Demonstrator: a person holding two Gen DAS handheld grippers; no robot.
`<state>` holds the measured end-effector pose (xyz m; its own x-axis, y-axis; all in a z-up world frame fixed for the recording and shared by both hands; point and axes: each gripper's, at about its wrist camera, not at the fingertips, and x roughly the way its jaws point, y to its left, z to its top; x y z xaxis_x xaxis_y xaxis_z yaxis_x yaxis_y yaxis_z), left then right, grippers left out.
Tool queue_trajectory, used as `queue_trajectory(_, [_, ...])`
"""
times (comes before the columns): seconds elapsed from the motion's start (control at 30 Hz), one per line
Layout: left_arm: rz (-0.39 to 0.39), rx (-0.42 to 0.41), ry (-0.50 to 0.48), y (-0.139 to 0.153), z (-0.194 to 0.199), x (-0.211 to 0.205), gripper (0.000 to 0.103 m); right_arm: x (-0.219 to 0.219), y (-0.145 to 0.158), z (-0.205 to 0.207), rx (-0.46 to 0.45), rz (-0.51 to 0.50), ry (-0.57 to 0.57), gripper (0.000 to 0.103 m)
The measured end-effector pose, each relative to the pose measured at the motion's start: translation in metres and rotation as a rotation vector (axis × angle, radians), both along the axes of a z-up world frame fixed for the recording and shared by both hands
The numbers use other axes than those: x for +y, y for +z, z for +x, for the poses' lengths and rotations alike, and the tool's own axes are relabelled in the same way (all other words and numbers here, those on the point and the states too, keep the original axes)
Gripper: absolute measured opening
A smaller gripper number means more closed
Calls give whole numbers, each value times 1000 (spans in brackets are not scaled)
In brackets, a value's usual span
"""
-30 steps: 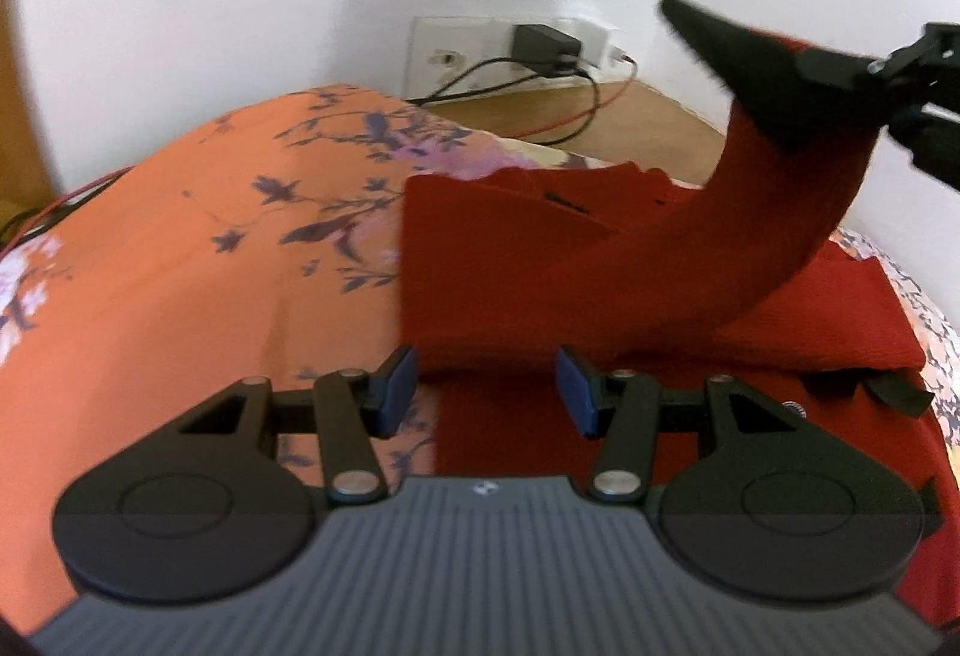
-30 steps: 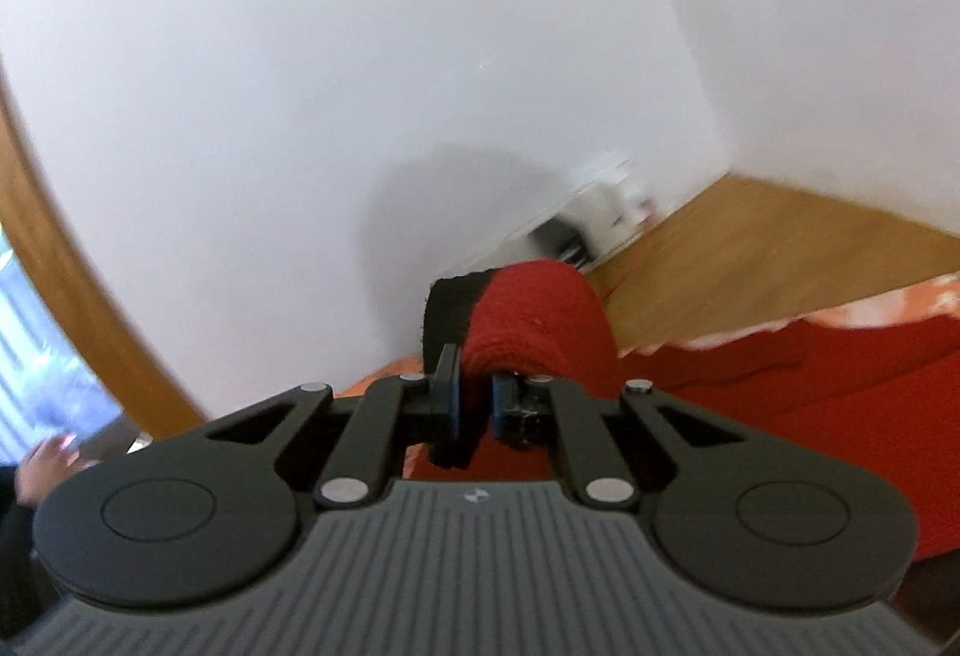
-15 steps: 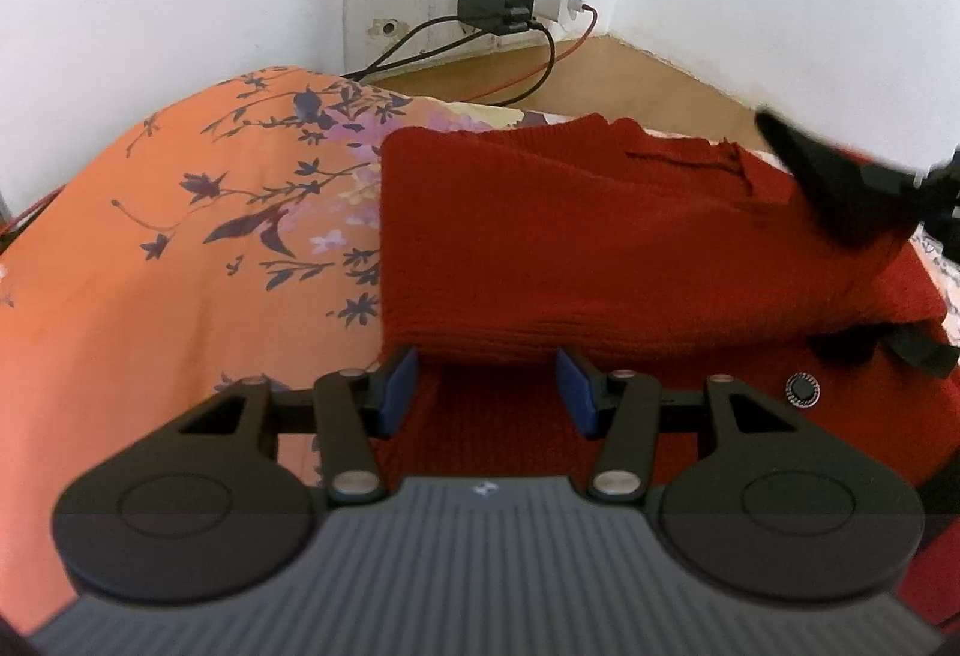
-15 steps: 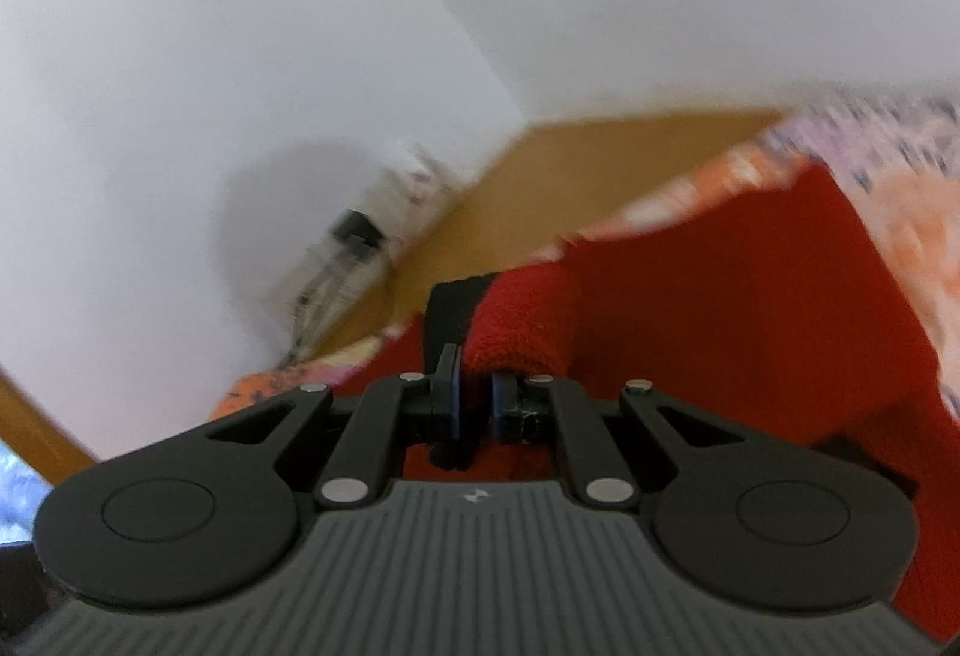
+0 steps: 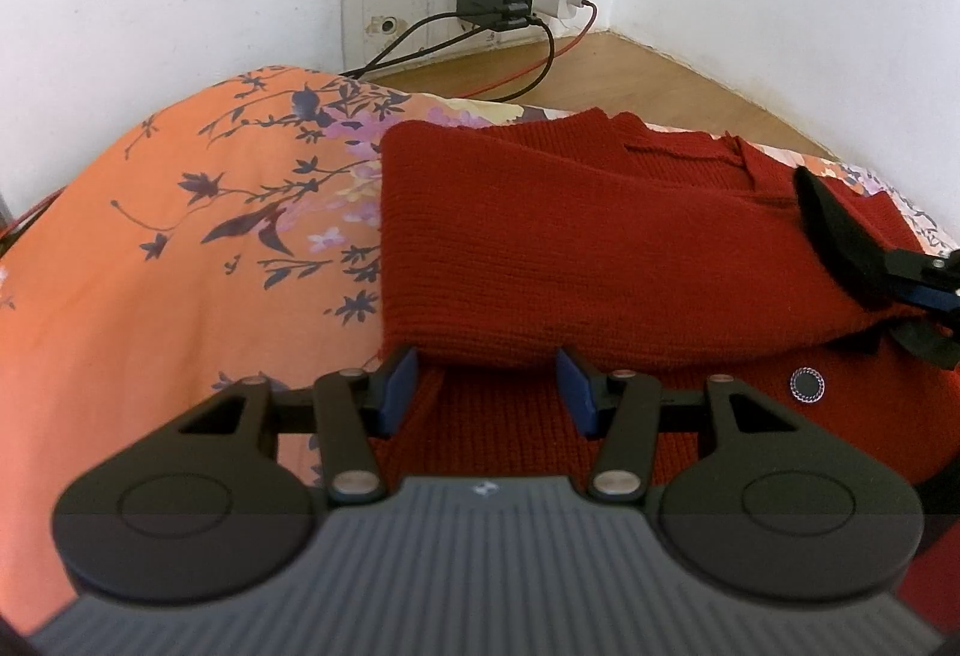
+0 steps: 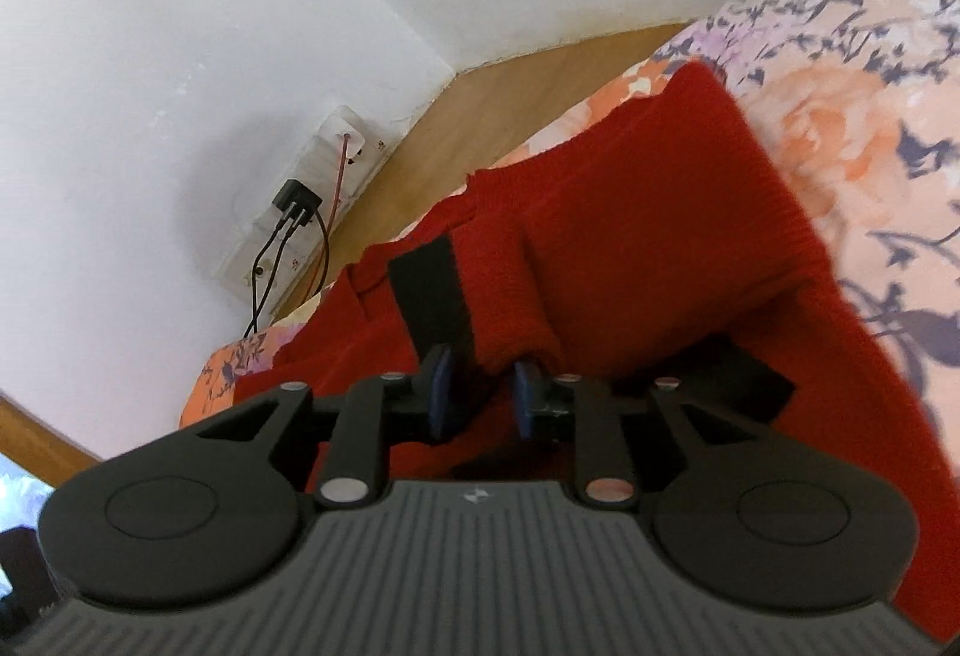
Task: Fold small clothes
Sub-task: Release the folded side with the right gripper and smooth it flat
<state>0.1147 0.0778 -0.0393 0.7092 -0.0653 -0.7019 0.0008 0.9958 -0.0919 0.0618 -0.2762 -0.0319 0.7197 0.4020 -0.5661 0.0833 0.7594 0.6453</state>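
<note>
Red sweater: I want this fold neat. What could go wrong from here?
The black cuff lies at the tips of the open right gripper; withdrawing might snag it and undo the fold. The open left gripper sits at the edge of the folded sleeve; a nudge could rumple it.

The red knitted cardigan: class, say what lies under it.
Under the red knitted cardigan lies an orange floral bedspread, seen around its edges. The folded-over sleeve covers the cardigan's front, leaving one button exposed.

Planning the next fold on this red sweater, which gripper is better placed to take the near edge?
Left: the left gripper is open at the sweater's near fold; the right gripper is at the sleeve cuff.
</note>
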Motion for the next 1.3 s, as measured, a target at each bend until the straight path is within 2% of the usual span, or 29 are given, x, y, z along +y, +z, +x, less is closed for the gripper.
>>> queue_trajectory(0.1, [-1,-1,2,0,0,0,53,-3,12,-7,-15,-52,2,58])
queue_trajectory(0.13, [-1,-1,4,0,0,0,53,-3,17,-10,-27,-81,-2,69])
queue_trajectory(0.17, [-1,-1,5,0,0,0,53,-2,22,-14,-48,-118,-9,72])
queue_trajectory(0.33, [-3,0,10,0,1,1,53,-2,42,-17,-112,-230,22,76])
queue_trajectory(0.53, [-6,-1,11,1,1,1,53,-9,43,3,-106,-243,5,78])
queue_trajectory(0.67, [-12,-2,15,3,0,2,53,-18,32,27,-85,-298,-9,78])
queue_trajectory(0.8, [0,3,23,2,1,1,53,-26,12,55,-27,-343,-5,78])
queue_trajectory(0.9, [16,3,22,2,1,-2,53,-31,-4,68,25,-270,-1,77])
queue_trajectory(0.93, [21,3,22,2,1,-2,53,-31,-7,70,24,-257,7,75])
queue_trajectory(1.0, [28,3,23,1,1,-3,53,-25,-9,72,15,-284,29,57])
queue_trajectory(1.03, [31,5,26,1,1,-3,53,-23,-9,74,15,-299,38,28])
queue_trajectory(1.07, [34,6,28,0,1,-4,53,-23,-11,75,19,-288,48,14])
queue_trajectory(1.13, [41,9,32,0,2,-5,53,-25,-8,75,1,-243,52,11])
queue_trajectory(1.3, [61,19,34,-1,5,-10,53,-29,20,66,-148,-244,8,11])
